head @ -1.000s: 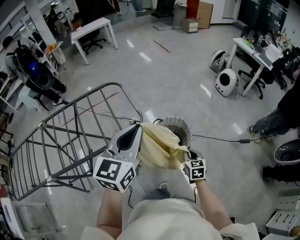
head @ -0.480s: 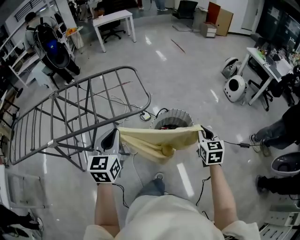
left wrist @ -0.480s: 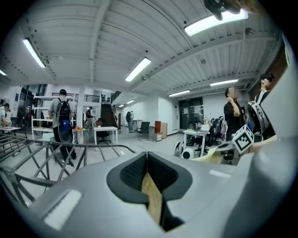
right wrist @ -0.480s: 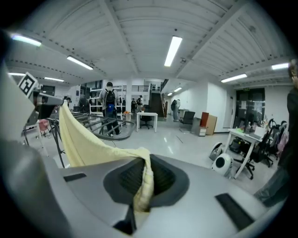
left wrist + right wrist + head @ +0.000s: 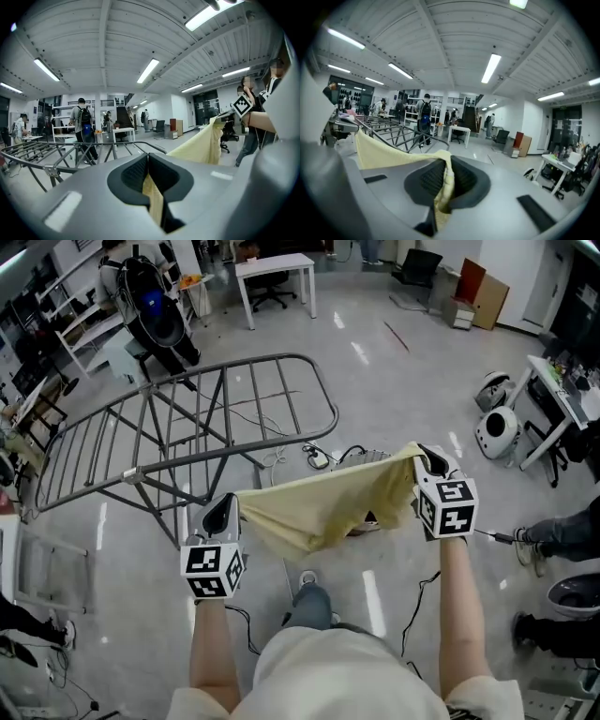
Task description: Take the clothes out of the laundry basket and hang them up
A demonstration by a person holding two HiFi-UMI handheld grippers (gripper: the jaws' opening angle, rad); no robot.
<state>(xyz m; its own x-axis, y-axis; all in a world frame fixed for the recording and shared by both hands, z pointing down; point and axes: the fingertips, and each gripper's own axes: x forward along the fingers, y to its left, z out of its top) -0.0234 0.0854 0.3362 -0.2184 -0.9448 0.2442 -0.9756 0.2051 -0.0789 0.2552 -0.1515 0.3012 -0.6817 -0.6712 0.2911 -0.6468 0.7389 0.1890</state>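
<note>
A pale yellow cloth (image 5: 328,507) is stretched between both grippers above the floor. My left gripper (image 5: 228,507) is shut on its left corner, and the yellow cloth (image 5: 152,199) shows pinched between its jaws. My right gripper (image 5: 427,457), held higher, is shut on the other corner, where the yellow cloth (image 5: 443,187) hangs from its jaws. The grey laundry basket (image 5: 366,457) stands on the floor, mostly hidden behind the cloth. The grey metal drying rack (image 5: 178,442) stands unfolded to the left, just beyond my left gripper.
A cable (image 5: 328,457) runs across the floor by the basket. White tables (image 5: 277,273) and chairs stand far back, a desk (image 5: 562,390) and round white devices (image 5: 497,427) at the right. A person's legs (image 5: 562,535) are at the right edge.
The cloth went from a bunched lump over the basket to a spread sheet. My right gripper rose, my left moved left and down, and the rack now lies closer.
</note>
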